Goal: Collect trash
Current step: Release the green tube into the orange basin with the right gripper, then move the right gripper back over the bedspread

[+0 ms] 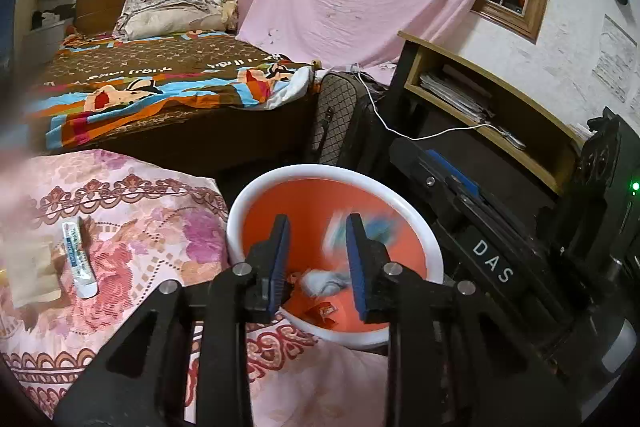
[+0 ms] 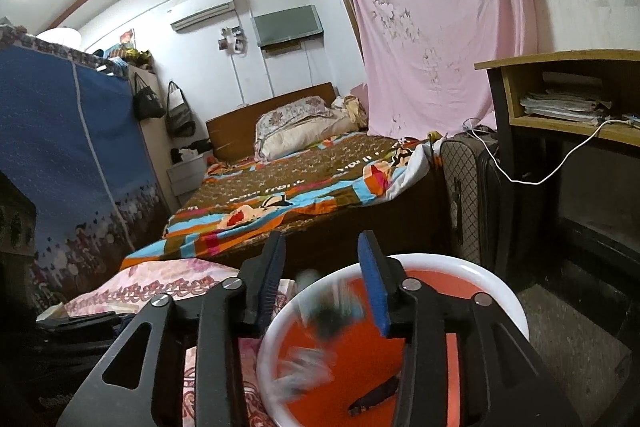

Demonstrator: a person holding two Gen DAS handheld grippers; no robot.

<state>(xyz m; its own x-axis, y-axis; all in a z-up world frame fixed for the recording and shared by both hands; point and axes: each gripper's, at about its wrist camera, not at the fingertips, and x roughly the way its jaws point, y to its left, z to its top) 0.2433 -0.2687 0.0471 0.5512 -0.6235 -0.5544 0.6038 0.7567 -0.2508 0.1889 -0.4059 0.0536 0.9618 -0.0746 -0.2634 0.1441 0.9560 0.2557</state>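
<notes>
- Left wrist view: left claw [image 1: 318, 227] hovers over an orange bin with a white rim [image 1: 256, 195], its fingers parted with nothing gripped.
- A blurred white-and-blue scrap [image 1: 338, 227] shows between the pads, above the bin's inside; it touches neither pad as far as the blur lets me judge.
- Crumpled white paper [image 1: 324, 281] and a red wrapper [image 1: 324, 311] lie in the bin's bottom.
- A white tube [image 1: 78, 253] lies on the pink floral cover [image 1: 140, 227] left of the bin.
- Right wrist view: right claw [image 2: 326, 281] open over the same bin [image 2: 460, 267], holding nothing; a smeared dark wrapper [image 2: 332, 311] shows beneath it.
</notes>
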